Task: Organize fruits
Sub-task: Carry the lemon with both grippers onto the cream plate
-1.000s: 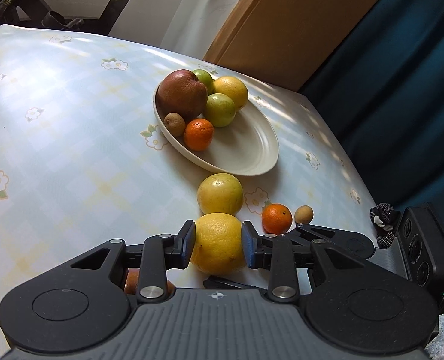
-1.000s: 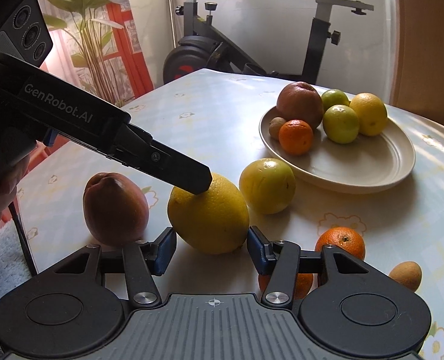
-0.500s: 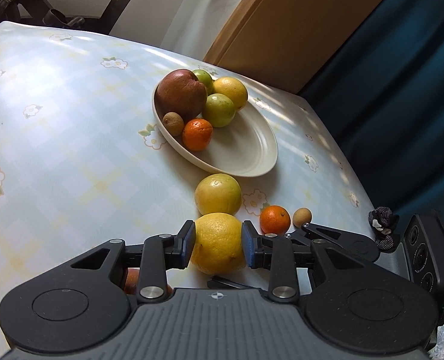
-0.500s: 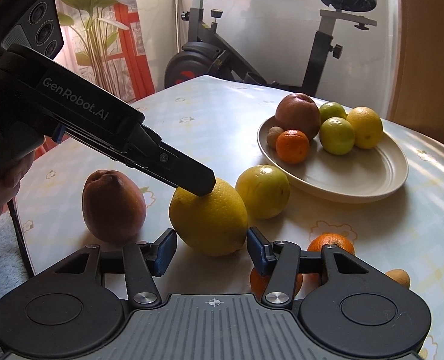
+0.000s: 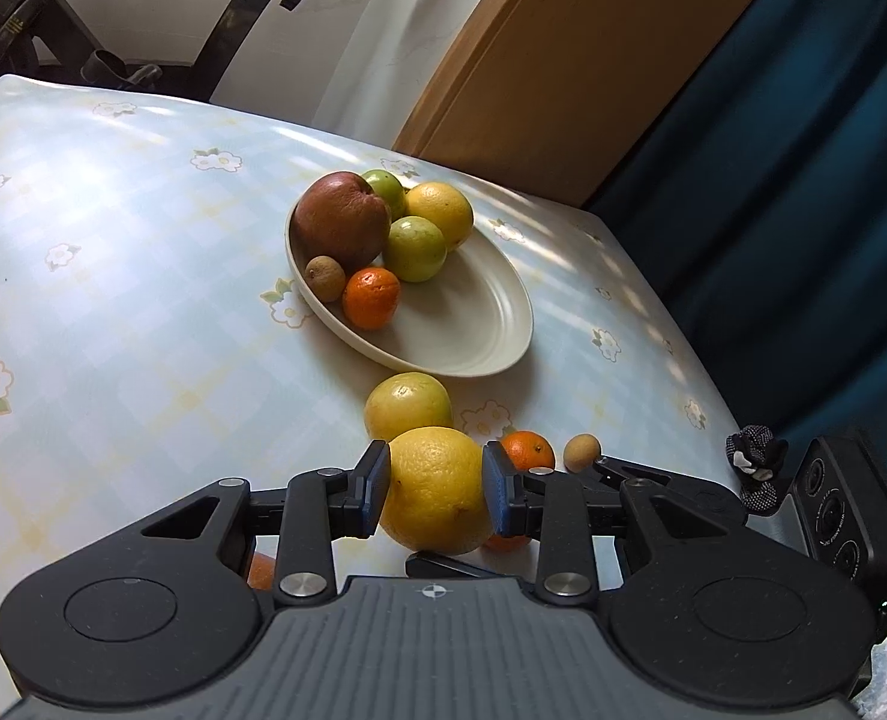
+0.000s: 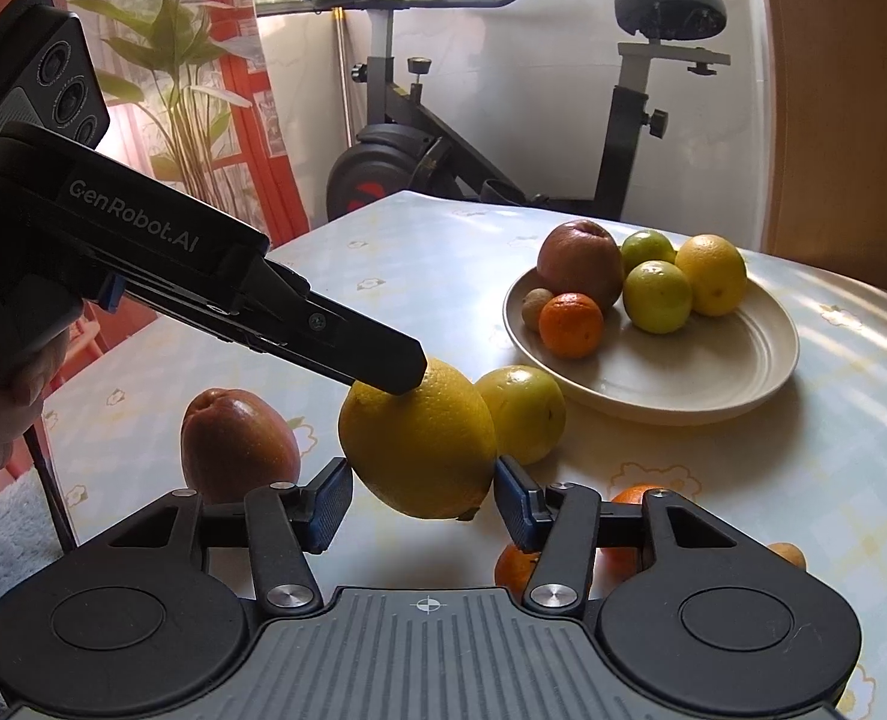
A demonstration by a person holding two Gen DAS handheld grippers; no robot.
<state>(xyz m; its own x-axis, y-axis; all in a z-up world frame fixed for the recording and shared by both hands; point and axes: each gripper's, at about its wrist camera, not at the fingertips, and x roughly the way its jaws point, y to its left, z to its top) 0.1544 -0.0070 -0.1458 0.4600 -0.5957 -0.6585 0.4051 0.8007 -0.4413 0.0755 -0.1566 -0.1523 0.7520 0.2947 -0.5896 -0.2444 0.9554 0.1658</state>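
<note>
My left gripper (image 5: 436,495) is shut on a large yellow citrus (image 5: 437,489) and holds it above the table; it also shows in the right wrist view (image 6: 419,438), with the left gripper's finger (image 6: 353,345) on it. My right gripper (image 6: 422,501) is open, its pads either side of the lifted citrus without touching. A cream oval plate (image 5: 473,324) (image 6: 713,372) holds a red-brown fruit, two green fruits, a yellow one, a tangerine and a small brown fruit. On the table lie a yellow-green fruit (image 5: 407,405) (image 6: 524,411), tangerines (image 5: 527,450), a small brown fruit (image 5: 581,452) and a red-brown fruit (image 6: 236,444).
The table has a pale flowered cloth (image 5: 113,276). An exercise bike (image 6: 503,138) and a plant (image 6: 161,60) stand beyond the far edge. A wooden panel (image 5: 593,60) and a dark blue curtain (image 5: 803,180) are to the right.
The left gripper has lifted the large yellow citrus off the table. The right gripper has stayed open around it.
</note>
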